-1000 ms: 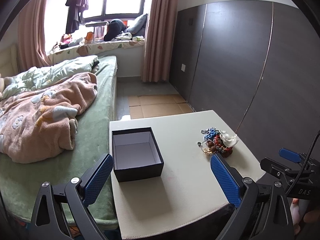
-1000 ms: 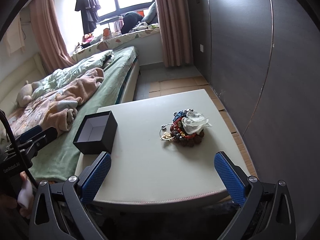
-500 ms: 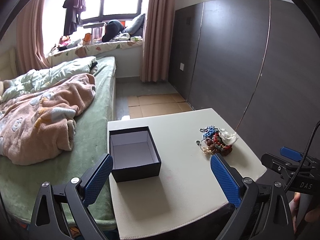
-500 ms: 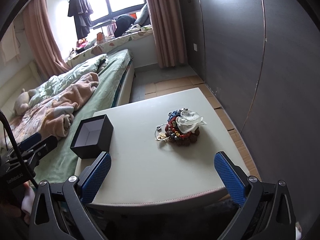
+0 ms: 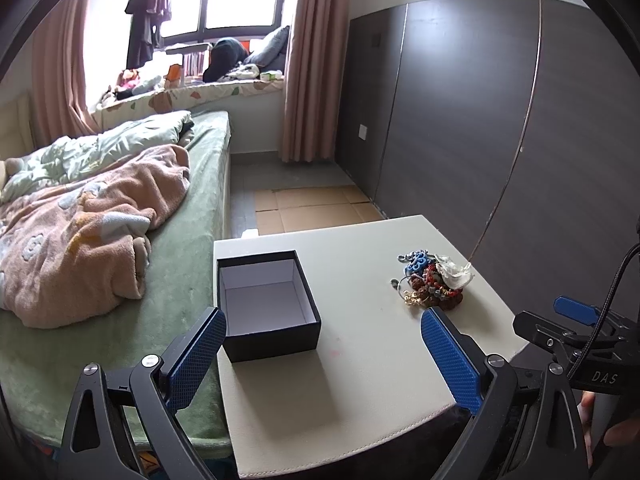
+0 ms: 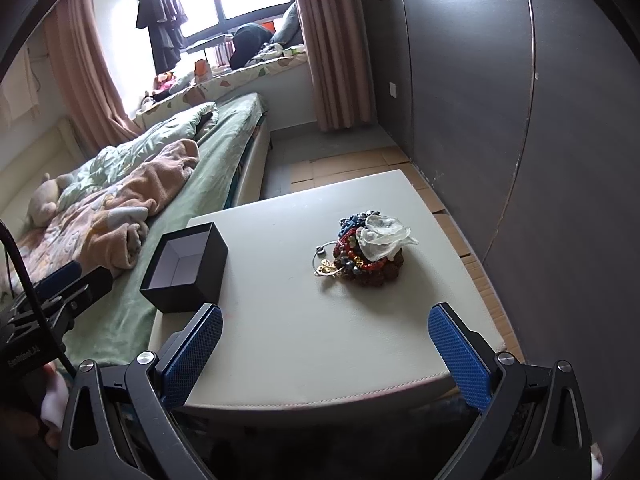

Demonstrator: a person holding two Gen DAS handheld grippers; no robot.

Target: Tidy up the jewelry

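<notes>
A pile of jewelry (image 5: 432, 282) with red, blue and brown beads, gold pieces and a white crumpled piece lies on the right of the cream table (image 5: 360, 380); it also shows in the right wrist view (image 6: 366, 250). An open black box (image 5: 266, 304) with a white, empty inside stands at the table's left; it also shows in the right wrist view (image 6: 186, 266). My left gripper (image 5: 324, 356) is open and empty, near the box at the table's front. My right gripper (image 6: 326, 354) is open and empty, over the front edge, short of the pile.
A bed (image 5: 120, 264) with a pink blanket runs along the table's left side. A dark panelled wall (image 5: 500, 120) stands to the right. Cardboard (image 5: 312, 208) lies on the floor behind the table. A window seat with clutter is at the back.
Both grippers have shifted slightly; the table and its objects sit a little differently in each view. Box and jewelry have not moved. Both grippers stay open.
</notes>
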